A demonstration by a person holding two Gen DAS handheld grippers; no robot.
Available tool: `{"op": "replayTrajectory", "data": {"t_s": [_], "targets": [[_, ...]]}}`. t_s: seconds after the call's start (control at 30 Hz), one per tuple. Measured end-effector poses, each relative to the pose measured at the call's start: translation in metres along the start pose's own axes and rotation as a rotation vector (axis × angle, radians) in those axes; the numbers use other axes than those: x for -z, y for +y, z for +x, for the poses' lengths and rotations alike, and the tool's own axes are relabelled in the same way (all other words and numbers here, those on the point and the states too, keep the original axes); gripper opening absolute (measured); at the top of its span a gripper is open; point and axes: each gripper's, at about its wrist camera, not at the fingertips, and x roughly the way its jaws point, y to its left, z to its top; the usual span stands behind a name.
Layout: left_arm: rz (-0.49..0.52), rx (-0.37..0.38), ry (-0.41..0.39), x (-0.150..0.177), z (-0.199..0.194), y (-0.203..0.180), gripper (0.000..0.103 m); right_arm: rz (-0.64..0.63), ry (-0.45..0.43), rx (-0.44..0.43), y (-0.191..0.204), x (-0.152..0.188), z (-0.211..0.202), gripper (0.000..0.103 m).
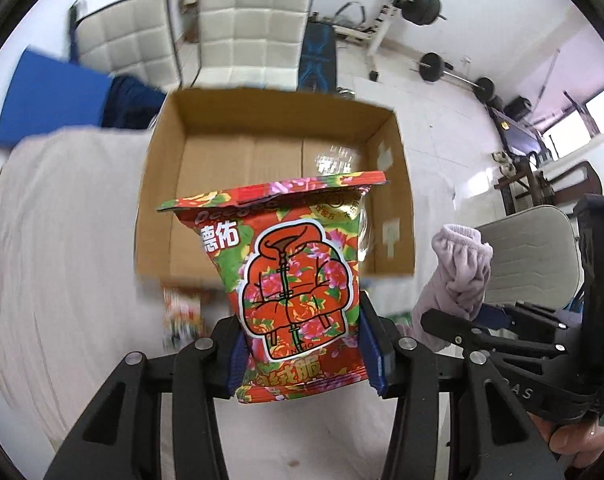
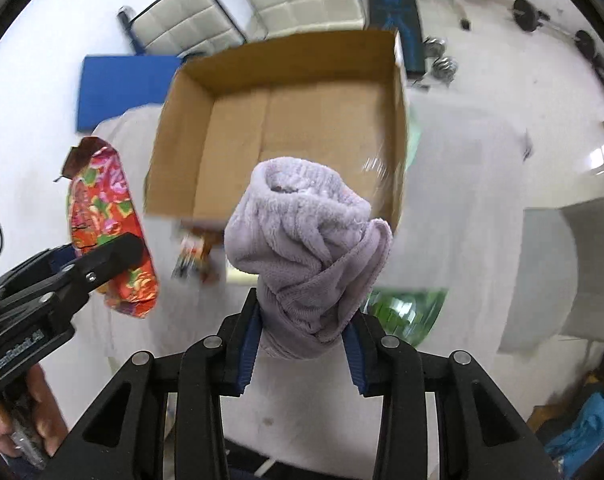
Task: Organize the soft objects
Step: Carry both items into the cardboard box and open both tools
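Note:
My left gripper (image 1: 302, 350) is shut on a red flowery packet (image 1: 298, 272) printed with a jacket picture, held up above the white-covered table. My right gripper (image 2: 302, 344) is shut on a rolled lilac towel (image 2: 306, 248). Beyond both stands an open cardboard box (image 1: 162, 184), its brown floor bare in both views (image 2: 286, 136). In the left wrist view the towel (image 1: 458, 276) and the right gripper (image 1: 490, 320) show at the right. In the right wrist view the packet (image 2: 110, 224) and the left gripper (image 2: 102, 256) show at the left.
A small colourful packet (image 2: 194, 252) lies blurred on the table just in front of the box, and a green packet (image 2: 406, 308) lies to the right. White padded chairs (image 1: 254, 24), a blue mat (image 1: 50, 96) and gym weights (image 1: 426, 4) stand on the floor beyond.

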Motion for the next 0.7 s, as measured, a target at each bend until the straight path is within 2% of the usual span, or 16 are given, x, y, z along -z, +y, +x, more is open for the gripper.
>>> {"op": "replayTrajectory", "data": {"t_s": [0.1,0.2,0.23,0.27,0.4,0.53,0.7], "targets": [[0.028,0.007,0.024,-0.036,0.008,0.005,0.044,-0.008,0.031,0.027,0.0,-0.046,0.015,0.04],[0.036,0.022,0.076,-0.069,0.024,0.02,0.044,-0.028,0.056,0.059,-0.002,-0.084,0.036,0.04],[0.038,0.025,0.104,-0.082,0.04,0.026,0.044,-0.033,0.068,0.074,-0.003,-0.098,0.046,0.04],[0.04,0.031,0.124,-0.091,0.038,0.03,0.044,-0.024,0.078,0.082,-0.005,-0.113,0.057,0.04],[0.011,0.074,0.241,-0.126,0.097,0.05,0.044,-0.06,0.161,0.094,-0.003,-0.156,0.108,0.04],[-0.002,0.089,0.324,-0.142,0.141,0.061,0.044,-0.082,0.216,0.143,-0.009,-0.183,0.146,0.041],[-0.011,0.094,0.388,-0.153,0.178,0.067,0.044,-0.061,0.212,0.17,-0.012,-0.204,0.175,0.041]]}}
